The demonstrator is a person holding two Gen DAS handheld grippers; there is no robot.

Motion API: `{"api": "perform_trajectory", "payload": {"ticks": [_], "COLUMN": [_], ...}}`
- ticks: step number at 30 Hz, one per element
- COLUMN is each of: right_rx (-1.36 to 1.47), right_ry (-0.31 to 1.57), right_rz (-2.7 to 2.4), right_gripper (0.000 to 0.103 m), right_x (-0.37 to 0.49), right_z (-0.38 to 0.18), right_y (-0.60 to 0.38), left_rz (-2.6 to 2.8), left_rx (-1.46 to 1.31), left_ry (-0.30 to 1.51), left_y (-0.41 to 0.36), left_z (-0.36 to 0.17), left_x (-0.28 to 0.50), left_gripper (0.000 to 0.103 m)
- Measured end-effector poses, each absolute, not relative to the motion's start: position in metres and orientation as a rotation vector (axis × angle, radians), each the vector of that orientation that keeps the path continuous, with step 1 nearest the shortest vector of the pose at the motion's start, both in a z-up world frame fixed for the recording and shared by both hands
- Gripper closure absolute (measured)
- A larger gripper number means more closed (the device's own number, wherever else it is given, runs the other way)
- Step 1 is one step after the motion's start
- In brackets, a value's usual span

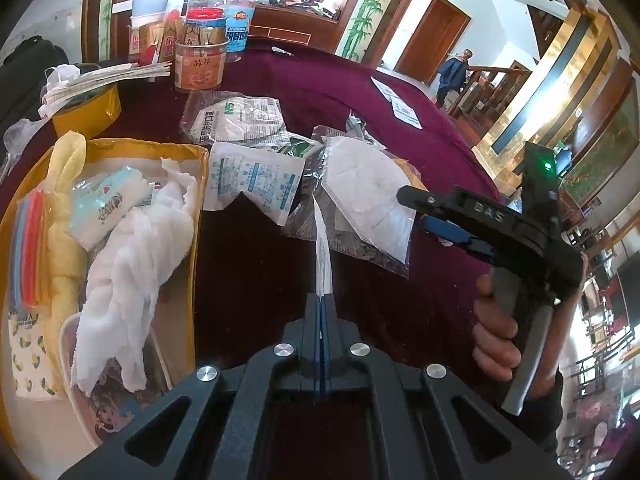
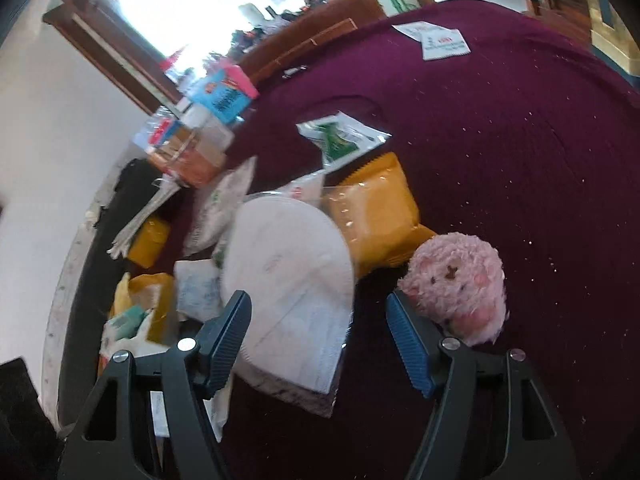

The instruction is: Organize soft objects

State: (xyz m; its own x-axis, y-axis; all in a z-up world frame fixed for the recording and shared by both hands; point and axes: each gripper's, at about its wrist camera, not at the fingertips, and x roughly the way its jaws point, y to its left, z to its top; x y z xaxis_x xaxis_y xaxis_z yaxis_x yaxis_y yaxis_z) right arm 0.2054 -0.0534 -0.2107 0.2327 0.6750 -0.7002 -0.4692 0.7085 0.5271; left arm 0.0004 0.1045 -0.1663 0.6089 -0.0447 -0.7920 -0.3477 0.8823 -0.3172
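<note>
My left gripper [image 1: 322, 298] is shut on the edge of a thin white packet [image 1: 322, 252], held upright above the maroon tablecloth. Beyond it lies a bagged white face mask [image 1: 368, 196], also in the right wrist view [image 2: 292, 276]. A yellow box [image 1: 192, 148] at the left holds a white cloth [image 1: 132, 264], a tissue pack [image 1: 108, 204] and a yellow towel [image 1: 64, 232]. My right gripper [image 2: 318, 340] is open over the mask's near edge; it also shows in the left wrist view [image 1: 436, 216]. A pink plush toy [image 2: 456, 280] sits by its right finger.
An N95 mask bag [image 1: 236, 116] and a printed white packet [image 1: 252, 180] lie near the box. Jars [image 1: 202, 56] and a tape roll [image 1: 86, 108] stand at the back left. An orange packet [image 2: 372, 208] and a green sachet [image 2: 340, 136] lie behind the mask. Cards [image 2: 436, 40] lie far right.
</note>
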Motion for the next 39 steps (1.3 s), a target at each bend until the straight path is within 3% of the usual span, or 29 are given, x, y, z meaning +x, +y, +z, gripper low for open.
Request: {"api": "perform_trajectory", "payload": {"ticks": [9, 13, 16, 24, 26, 27, 32, 39], "right_rx": [0.290, 0.340, 0.365, 0.373, 0.317, 0.307, 0.309, 0.290], "right_ry": [1.109, 1.113, 1.097, 1.073, 1.069, 1.073, 1.057, 1.029], "right_rz": [0.836, 0.897, 0.942, 1.073, 1.064, 1.065, 1.070, 1.061], "right_gripper": [0.032, 0.064, 0.073, 0.073, 0.091, 0.093, 0.099, 0.099], "right_x": [0.210, 0.208, 0.206, 0.195, 0.190, 0.189, 0.187, 0.183], "right_z": [-0.217, -0.216, -0.211, -0.201, -0.200, -0.201, -0.199, -0.195], "right_y": [-0.051, -0.053, -0.055, -0.042, -0.036, -0.034, -0.037, -0.039], "left_rz": [0.186, 0.190, 0.191, 0.185, 0.200, 0.204, 0.205, 0.193], "left_rx": [-0.493, -0.478, -0.471, -0.444, -0.443, -0.444, -0.442, -0.429], "left_ry": [0.904, 0.902, 0.902, 0.914, 0.919, 0.915, 0.910, 0.905], "left_y": [0.108, 0.106, 0.103, 0.100, 0.102, 0.103, 0.105, 0.103], "left_z": [-0.169, -0.168, -0.167, -0.173, -0.175, -0.176, -0.178, -0.180], "left_x": [-0.004, -0.005, -0.003, 0.017, 0.022, 0.022, 0.024, 0.031], "left_gripper": [0.103, 0.103, 0.103, 0.100, 0.099, 0.099, 0.099, 0.097]}}
